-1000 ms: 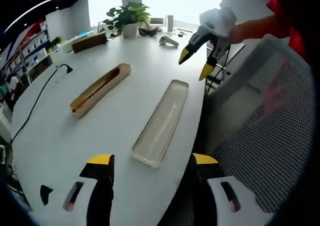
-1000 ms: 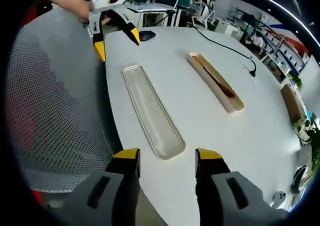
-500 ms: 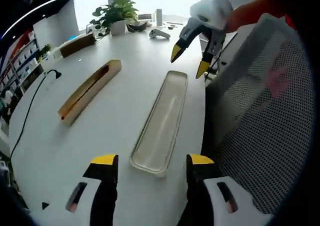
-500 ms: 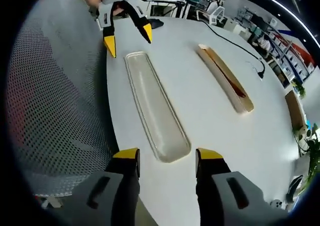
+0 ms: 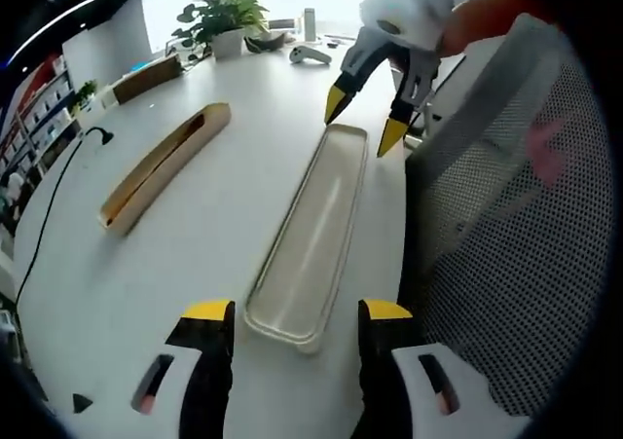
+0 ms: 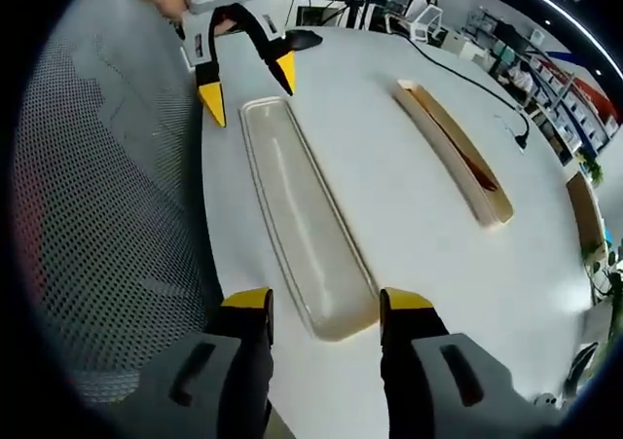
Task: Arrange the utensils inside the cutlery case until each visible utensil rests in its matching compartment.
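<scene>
Open claws [image 5: 288, 314] [image 6: 325, 303] flanking clear lid [image 5: 310, 235]

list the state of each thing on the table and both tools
clear tray: empty, lying flat near the table edge
wooden case: open side up, lying flat, apart from the tray
left tool: open, straddling the tray's near end
right tool: open, straddling the tray's other end

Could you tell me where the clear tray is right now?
The clear tray lies along the white table's edge, one end at each open gripper, with the wooden case apart on the table.
</scene>
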Demonstrator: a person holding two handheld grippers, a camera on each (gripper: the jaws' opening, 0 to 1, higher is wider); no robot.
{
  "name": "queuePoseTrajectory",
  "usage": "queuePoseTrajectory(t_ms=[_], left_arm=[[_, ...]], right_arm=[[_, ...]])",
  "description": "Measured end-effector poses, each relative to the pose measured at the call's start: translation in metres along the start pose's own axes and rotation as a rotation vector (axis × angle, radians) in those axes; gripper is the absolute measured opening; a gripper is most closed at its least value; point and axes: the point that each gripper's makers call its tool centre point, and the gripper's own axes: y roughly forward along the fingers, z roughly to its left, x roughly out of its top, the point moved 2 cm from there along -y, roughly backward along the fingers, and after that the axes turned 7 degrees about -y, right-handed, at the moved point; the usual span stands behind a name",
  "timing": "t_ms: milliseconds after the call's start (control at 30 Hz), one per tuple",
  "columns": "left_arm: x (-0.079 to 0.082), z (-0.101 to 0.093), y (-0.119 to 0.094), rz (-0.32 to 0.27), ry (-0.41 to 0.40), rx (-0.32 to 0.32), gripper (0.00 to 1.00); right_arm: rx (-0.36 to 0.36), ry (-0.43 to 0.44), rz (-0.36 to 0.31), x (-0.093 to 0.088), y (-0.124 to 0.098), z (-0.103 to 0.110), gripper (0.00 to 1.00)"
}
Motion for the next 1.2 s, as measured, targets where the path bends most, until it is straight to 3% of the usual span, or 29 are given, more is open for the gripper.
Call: queuePoseTrajectory(t_ms=[167, 267, 467, 733, 800, 967, 1067, 1200], left_arm=[[-0.001, -0.001, 0.003, 0.013, -0.01, -0.006, 0.53], [0.0, 0.002, 0.002, 0.009, 0.002, 0.011, 0.57], [0.001, 0.003, 0.002, 0.015, 0.013, 0.02, 0.54], [0.004, 0.001, 0.003, 0.009, 0.033, 0.009, 0.55], [0.001, -0.001, 0.005, 0.03, 0.068, -0.011, 0.55], [0.005, 0.003, 0.007, 0.021, 0.05, -0.014, 0.53], [0.007, 0.003, 0.008, 0.015, 0.033, -0.014, 0.48], [0.008, 0.006, 0.009, 0.021, 0.018, -0.003, 0.44]], right_arm=[[0.024, 0.021, -0.015, 0.004, 0.002, 0.003, 0.46], [0.009, 0.026, -0.011, 0.004, 0.004, -0.001, 0.44], [0.021, 0.069, -0.029, 0.004, 0.007, -0.002, 0.4], [0.038, 0.026, -0.056, 0.007, 0.008, -0.001, 0.38], [0.045, 0.021, -0.052, 0.007, 0.008, -0.001, 0.38], [0.062, 0.007, -0.051, 0.009, 0.009, 0.001, 0.37], [0.161, 0.092, -0.056, 0.009, 0.008, 0.011, 0.38], [0.225, 0.221, -0.094, 0.012, 0.004, 0.014, 0.38]])
